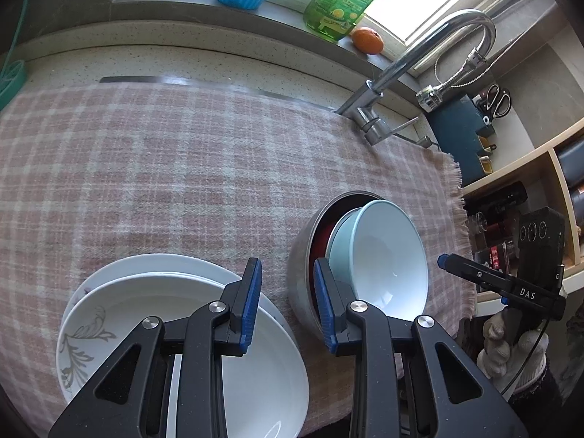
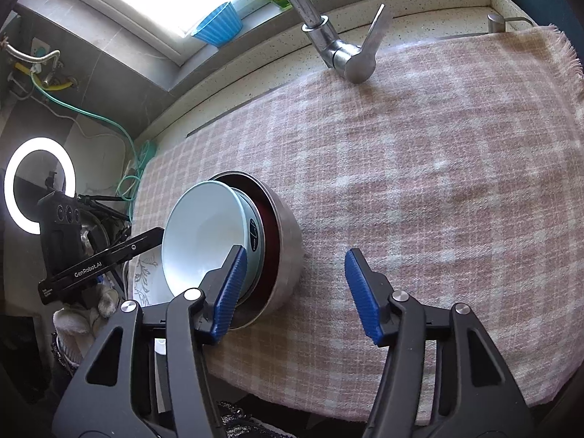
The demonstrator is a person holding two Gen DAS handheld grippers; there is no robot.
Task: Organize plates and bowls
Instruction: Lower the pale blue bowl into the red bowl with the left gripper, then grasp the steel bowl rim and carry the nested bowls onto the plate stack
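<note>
Your left gripper and right gripper both hang apart, holding nothing. Plates sit stacked at the cloth's near edge, bowls nested beside them. Sorting looks nearly finished; next, check alignment.

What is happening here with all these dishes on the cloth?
A person holds two grippers over a checked cloth. Both the left gripper and the right gripper are open and hold nothing. The bowls sit nested in a metal bowl, and the white plates are stacked beside them.
</note>
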